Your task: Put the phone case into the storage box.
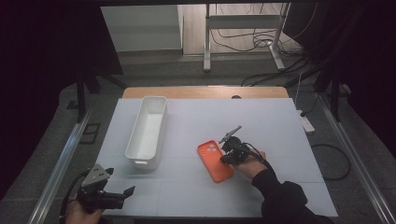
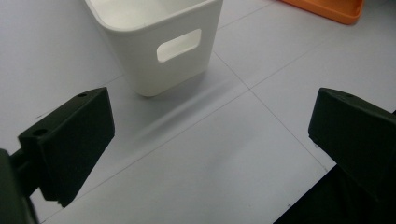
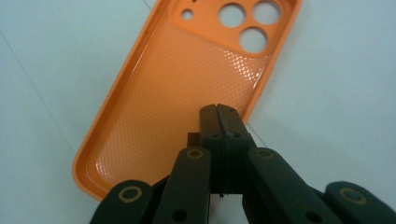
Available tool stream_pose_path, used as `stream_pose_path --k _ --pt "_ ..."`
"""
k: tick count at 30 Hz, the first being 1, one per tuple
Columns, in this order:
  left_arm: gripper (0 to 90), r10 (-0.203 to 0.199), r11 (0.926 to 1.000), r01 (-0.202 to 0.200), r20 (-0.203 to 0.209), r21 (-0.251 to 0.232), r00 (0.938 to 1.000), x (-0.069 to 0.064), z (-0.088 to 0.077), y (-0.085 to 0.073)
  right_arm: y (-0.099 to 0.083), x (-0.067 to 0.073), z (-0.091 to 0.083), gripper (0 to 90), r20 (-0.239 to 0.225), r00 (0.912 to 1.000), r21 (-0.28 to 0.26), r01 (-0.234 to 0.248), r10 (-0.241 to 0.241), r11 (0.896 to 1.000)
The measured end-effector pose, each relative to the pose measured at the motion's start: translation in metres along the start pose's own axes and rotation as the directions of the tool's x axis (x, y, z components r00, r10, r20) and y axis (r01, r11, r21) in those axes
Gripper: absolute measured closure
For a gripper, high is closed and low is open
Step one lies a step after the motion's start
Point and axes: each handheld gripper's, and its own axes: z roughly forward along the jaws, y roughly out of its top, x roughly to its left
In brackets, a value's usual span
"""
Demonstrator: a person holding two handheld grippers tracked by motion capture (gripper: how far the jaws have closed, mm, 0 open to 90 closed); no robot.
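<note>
In the right gripper view, the orange phone case (image 3: 187, 88) is cut off at twelve o'clock by the top edge, and its bottom end at six o'clock is hidden behind the right gripper (image 3: 219, 116). In the left gripper view, the white bin (image 2: 159, 42) is cropped at twelve o'clock, so its far end is unseen. In the high view, the person's left hand (image 1: 79, 212) is cut off at seven o'clock.

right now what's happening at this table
A person works with a claw in each hand. The right claw, jaws pressed together with nothing between them, sits at the right edge of an orange phone case lying inside-up on the table. The left claw waits open at the near left corner, pointing toward a white bin that looks empty.
</note>
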Motion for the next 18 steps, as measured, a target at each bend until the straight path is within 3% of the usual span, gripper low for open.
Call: stream_pose_path --k 18 --pt "1.1 -0.001 1.0 0.001 0.001 0.001 1.0 0.0 0.0 0.0 -0.004 -0.017 -0.004 88.9 0.041 0.9989 -0.002 -0.022 0.022 1.0"
